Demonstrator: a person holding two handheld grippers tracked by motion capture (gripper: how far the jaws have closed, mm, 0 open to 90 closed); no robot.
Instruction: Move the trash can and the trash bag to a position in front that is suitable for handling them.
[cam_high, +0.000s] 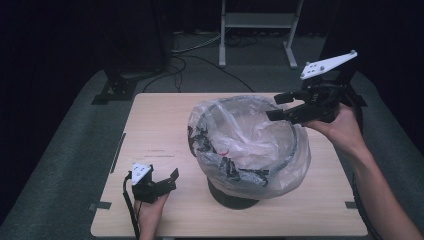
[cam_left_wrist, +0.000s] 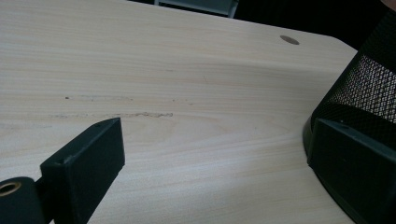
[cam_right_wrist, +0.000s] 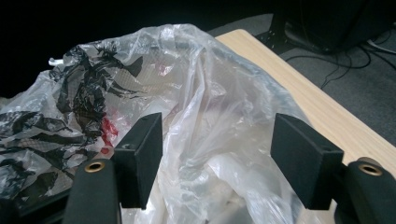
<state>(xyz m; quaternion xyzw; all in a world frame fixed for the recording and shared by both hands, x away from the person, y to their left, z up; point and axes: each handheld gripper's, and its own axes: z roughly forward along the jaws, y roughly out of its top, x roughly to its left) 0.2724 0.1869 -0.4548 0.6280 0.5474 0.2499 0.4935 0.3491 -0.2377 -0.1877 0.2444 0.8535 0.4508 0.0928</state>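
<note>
A black mesh wastebasket (cam_high: 232, 200) stands on the wooden table (cam_high: 160, 120), lined with a clear plastic bag (cam_high: 250, 145) bearing black and red print. The bag is pulled over the rim and bulges around the sides. My right gripper (cam_high: 274, 107) hovers open at the basket's far right rim, jaws pointing left over the bag. In the right gripper view its jaws (cam_right_wrist: 217, 130) are spread with crumpled bag (cam_right_wrist: 210, 84) between and behind them, not pinched. My left gripper (cam_high: 172, 180) rests open on the table left of the basket. The left gripper view (cam_left_wrist: 217, 140) shows the basket's mesh wall (cam_left_wrist: 369, 88) just beyond its right jaw.
Bare tabletop (cam_left_wrist: 187, 70) spreads left of the basket, with a small round hole (cam_left_wrist: 289, 40) near its far edge. A strip of dark tape (cam_high: 118, 152) lies by the table's left edge. Behind the table are a metal stand (cam_high: 255, 22) and cables (cam_high: 195, 55) on grey carpet.
</note>
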